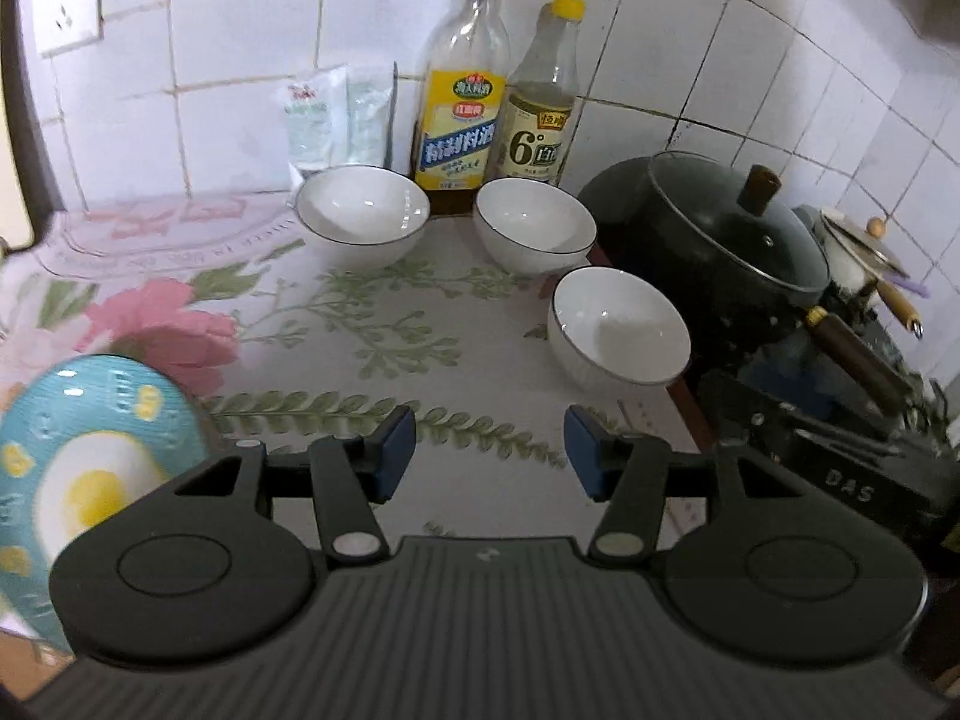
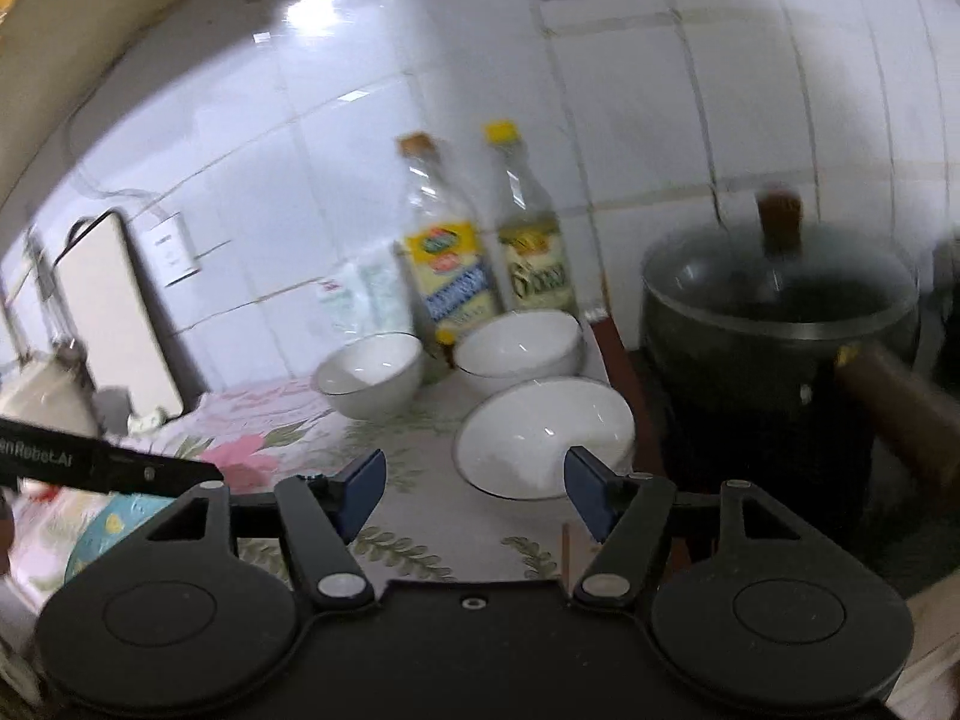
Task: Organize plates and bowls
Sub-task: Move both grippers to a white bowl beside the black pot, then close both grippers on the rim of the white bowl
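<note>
**Three white bowls by the bottles, both grippers empty above the cloth**

Places are told from the tall cooking-wine bottle [image 1: 461, 84] at the tiled wall. Far to its left and nearest the camera, a blue plate with a fried-egg print [image 1: 90, 468] lay on the floral tablecloth [image 1: 336, 324], partly hidden behind the left gripper's body. The left gripper [image 1: 489, 450] hung over bare cloth in front of the bottle, its blue pads apart with nothing between them. Just left of the bottle's foot stood the first white bowl [image 1: 363, 213], with two white packets [image 1: 333, 114] leaning on the wall behind it. Just right of the bottle stood a vinegar bottle with a yellow cap [image 1: 543, 102], and before that the second white bowl [image 1: 534, 225]. Right of and nearer than the second sat the third white bowl [image 1: 618, 333], close to it. Farthest right was a black lidded pot [image 1: 720, 258].

In the blurred right wrist view, the right gripper [image 2: 474, 489] was open and empty, its right pad overlapping the third bowl's rim; contact could not be judged.
</note>
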The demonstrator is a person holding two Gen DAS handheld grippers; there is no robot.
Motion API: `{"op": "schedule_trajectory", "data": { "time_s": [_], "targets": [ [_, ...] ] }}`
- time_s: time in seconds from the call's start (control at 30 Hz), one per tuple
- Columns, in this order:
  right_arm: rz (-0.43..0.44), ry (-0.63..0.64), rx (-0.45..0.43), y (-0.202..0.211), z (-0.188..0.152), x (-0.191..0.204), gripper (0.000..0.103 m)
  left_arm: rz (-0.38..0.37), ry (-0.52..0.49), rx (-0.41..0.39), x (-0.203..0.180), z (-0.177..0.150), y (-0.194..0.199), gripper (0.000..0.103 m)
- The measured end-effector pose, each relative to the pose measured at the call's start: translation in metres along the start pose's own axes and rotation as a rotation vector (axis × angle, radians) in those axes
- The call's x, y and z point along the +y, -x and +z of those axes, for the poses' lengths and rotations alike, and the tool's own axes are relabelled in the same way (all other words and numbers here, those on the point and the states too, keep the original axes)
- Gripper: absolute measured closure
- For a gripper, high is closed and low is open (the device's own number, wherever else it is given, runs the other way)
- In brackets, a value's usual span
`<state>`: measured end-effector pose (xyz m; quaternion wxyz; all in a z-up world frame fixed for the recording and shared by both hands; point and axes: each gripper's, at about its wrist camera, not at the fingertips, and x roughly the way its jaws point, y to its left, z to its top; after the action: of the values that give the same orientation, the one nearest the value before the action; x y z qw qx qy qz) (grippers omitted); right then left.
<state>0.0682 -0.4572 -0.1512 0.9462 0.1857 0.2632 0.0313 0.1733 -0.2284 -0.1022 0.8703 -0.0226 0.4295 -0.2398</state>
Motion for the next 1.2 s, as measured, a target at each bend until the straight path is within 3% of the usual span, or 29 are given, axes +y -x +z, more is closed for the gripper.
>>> {"op": "schedule_trajectory", "data": {
  "time_s": [0.17, 0.3, 0.43, 0.5, 0.63, 0.73, 0.8, 0.83, 0.97, 1.2],
  "targets": [
    [-0.033, -0.153, 0.006, -0.035, -0.007, -0.033, 0.032, -0.039, 0.05, -0.01, -0.008, 0.005, -0.037, 0.049],
    [-0.101, -0.238, 0.091, -0.063, -0.004, -0.053, 0.032, -0.06, 0.106, -0.04, -0.017, 0.014, -0.066, 0.049],
    [-0.112, -0.336, 0.182, -0.082, 0.001, -0.069, 0.035, -0.083, 0.16, 0.023, -0.022, 0.025, -0.103, 0.051],
    [-0.112, -0.336, 0.197, -0.086, 0.004, -0.071, 0.04, -0.075, 0.186, 0.053, -0.02, 0.03, -0.117, 0.052],
    [-0.124, -0.333, 0.224, -0.091, 0.005, -0.071, 0.061, -0.077, 0.215, 0.115, -0.02, 0.035, -0.137, 0.051],
    [-0.146, -0.309, 0.243, -0.097, 0.004, -0.071, 0.062, -0.065, 0.2, 0.127, -0.023, 0.034, -0.143, 0.052],
    [-0.151, -0.294, 0.235, -0.1, 0.004, -0.068, 0.064, -0.06, 0.202, 0.139, -0.023, 0.033, -0.146, 0.057],
    [-0.15, -0.295, 0.236, -0.102, 0.004, -0.068, 0.068, -0.063, 0.209, 0.147, -0.022, 0.032, -0.148, 0.067],
    [-0.161, -0.287, 0.235, -0.103, 0.005, -0.066, 0.071, -0.106, 0.238, 0.156, -0.023, 0.029, -0.15, 0.085],
    [-0.26, -0.228, 0.296, -0.107, 0.012, -0.05, 0.079, -0.072, 0.238, 0.169, -0.03, 0.028, -0.149, 0.091]
  ]
}}
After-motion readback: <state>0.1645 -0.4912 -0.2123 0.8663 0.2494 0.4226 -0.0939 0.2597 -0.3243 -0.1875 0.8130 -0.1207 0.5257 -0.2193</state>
